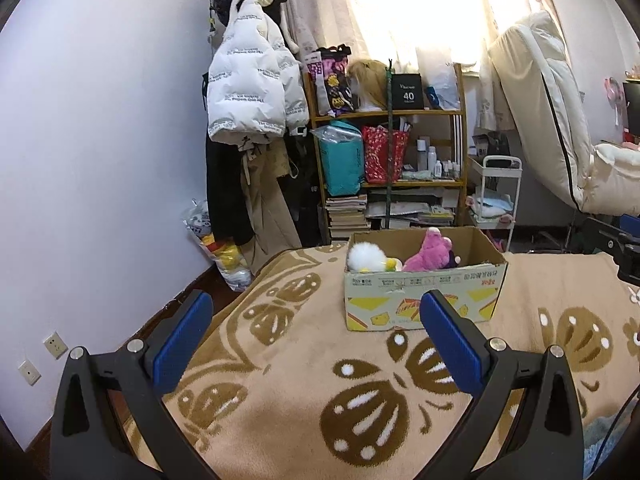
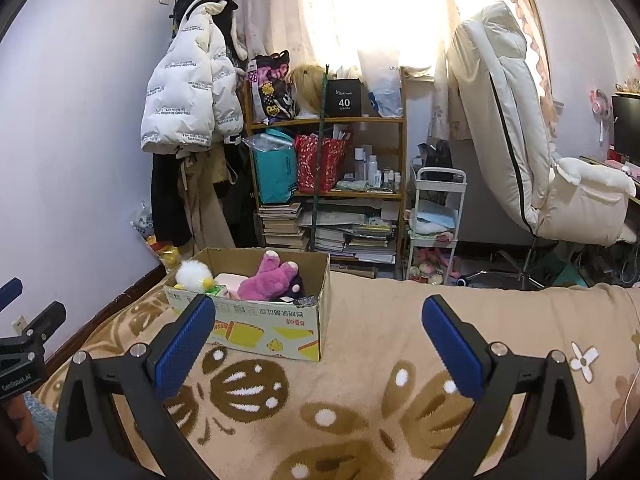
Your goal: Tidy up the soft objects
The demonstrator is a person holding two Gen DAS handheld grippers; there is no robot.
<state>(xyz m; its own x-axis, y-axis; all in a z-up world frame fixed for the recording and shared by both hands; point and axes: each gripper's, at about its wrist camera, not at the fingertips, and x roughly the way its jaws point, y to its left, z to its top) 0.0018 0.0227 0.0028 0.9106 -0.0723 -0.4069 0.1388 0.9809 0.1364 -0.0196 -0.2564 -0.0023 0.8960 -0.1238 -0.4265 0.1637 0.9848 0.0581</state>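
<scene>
An open cardboard box (image 1: 424,292) stands on a beige blanket (image 1: 304,380) with brown butterfly patterns; it also shows in the right wrist view (image 2: 264,320). Inside lie a pink plush toy (image 1: 430,254) (image 2: 268,280) and a white fluffy plush toy (image 1: 366,258) (image 2: 194,274) with yellow parts. My left gripper (image 1: 316,312) is open and empty, held above the blanket in front of the box. My right gripper (image 2: 318,318) is open and empty, to the right of the box's near corner. The left gripper shows at the left edge of the right wrist view (image 2: 24,332).
A wooden shelf (image 1: 390,148) with bags, books and bottles stands behind the bed. Coats (image 1: 250,92) hang on the wall at left. A white cart (image 2: 436,220) and a cream recliner chair (image 2: 532,152) stand at right. A bag of toys (image 1: 224,248) sits on the floor.
</scene>
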